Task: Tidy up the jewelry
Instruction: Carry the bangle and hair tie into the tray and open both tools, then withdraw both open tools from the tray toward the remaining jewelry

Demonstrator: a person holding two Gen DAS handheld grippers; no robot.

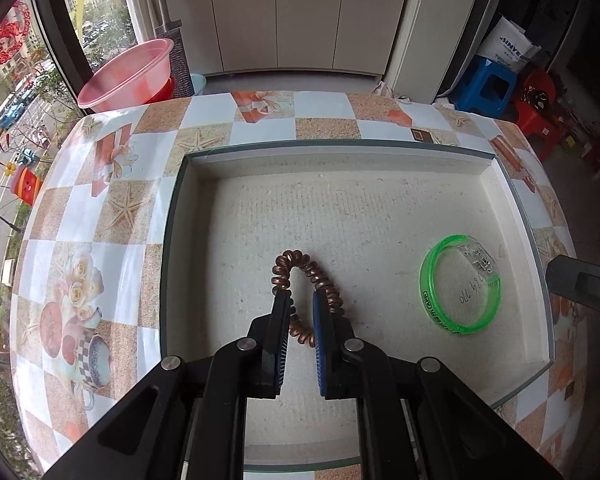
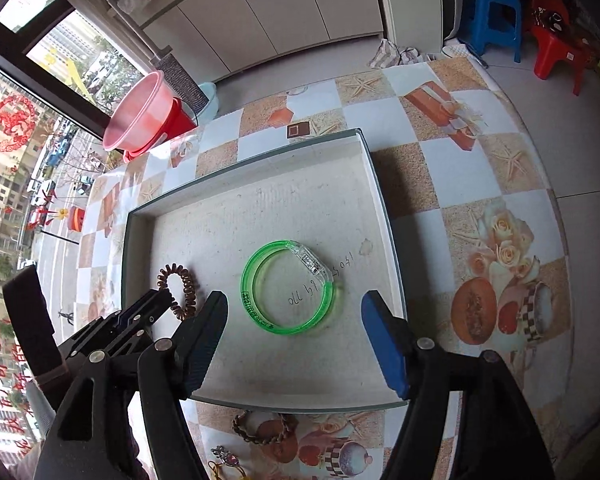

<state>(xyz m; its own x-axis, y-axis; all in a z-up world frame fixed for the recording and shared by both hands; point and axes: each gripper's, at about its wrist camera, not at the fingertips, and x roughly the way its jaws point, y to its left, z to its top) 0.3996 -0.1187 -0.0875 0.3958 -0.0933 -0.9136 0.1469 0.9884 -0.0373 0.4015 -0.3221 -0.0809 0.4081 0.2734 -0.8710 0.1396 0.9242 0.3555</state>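
**Sorting jewelry into the white tray: two pieces inside, more outside**

Holding position over the white tray (image 2: 380, 184), taken as landmark, on the patterned tabletop (image 2: 460, 184).

- Left tool (image 1: 300, 312): over the tray's left-centre; fingers nearly together, pinching the copper coil bracelet (image 1: 300, 264), whose loop arches beyond the pads above the tray floor.
- Green bangle (image 2: 288, 288) with clear clasp: flat on the tray floor, right of centre, apart from the coil, beside handwritten marks.
- Right tool (image 2: 294, 308): above the bangle; fingers spread wide, touching nothing, no item between the pads.
- Braided brown bracelet (image 2: 260, 428): on the tabletop just outside the tray's near rim.
- Red charm piece (image 2: 226, 460): nearer still, partly cut off.
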